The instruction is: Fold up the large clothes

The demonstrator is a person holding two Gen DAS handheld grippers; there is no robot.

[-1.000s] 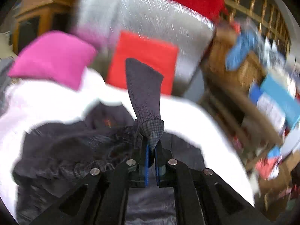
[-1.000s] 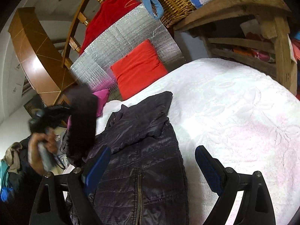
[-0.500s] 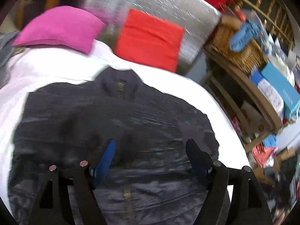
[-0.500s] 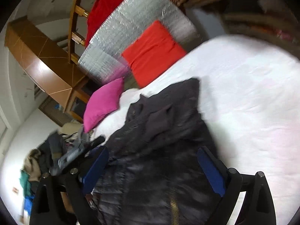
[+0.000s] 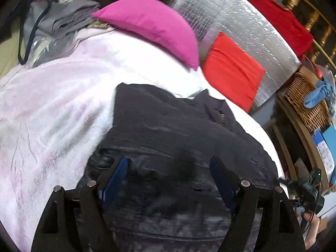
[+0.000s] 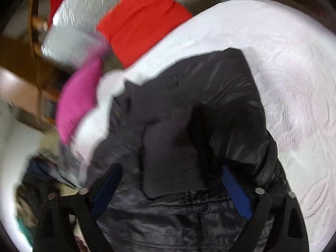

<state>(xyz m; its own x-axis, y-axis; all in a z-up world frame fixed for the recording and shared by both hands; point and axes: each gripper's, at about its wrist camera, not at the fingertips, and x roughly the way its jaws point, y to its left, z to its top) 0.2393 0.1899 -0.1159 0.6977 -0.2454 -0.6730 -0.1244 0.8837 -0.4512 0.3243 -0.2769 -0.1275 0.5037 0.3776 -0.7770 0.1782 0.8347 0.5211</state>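
Left wrist view: I look down along my left gripper, whose two black fingers with blue pads stand wide apart, released, with nothing pinched between them. Below them lies the dark jacket, a shiny, quilted garment spread on the white bedcover. The jacket fills the lower middle of the view, with its collar end pointing away from me toward the pillows. A pink pillow rests at the far edge of the bed, and a red cushion leans against a silver foil panel just beside it. A wicker basket sits on wooden shelving at the right. At the lower right edge I see a hand gripping the other tool.

Right wrist view: the picture is blurred by motion. My right gripper hangs above the same jacket, its jaws closing, yet the blue pads are still apart and press on nothing; jacket fabric lies beneath and between them. A folded flap of the jacket lies across its middle. The bedcover spreads to the right, and the pink pillow and red cushion show at the upper left.
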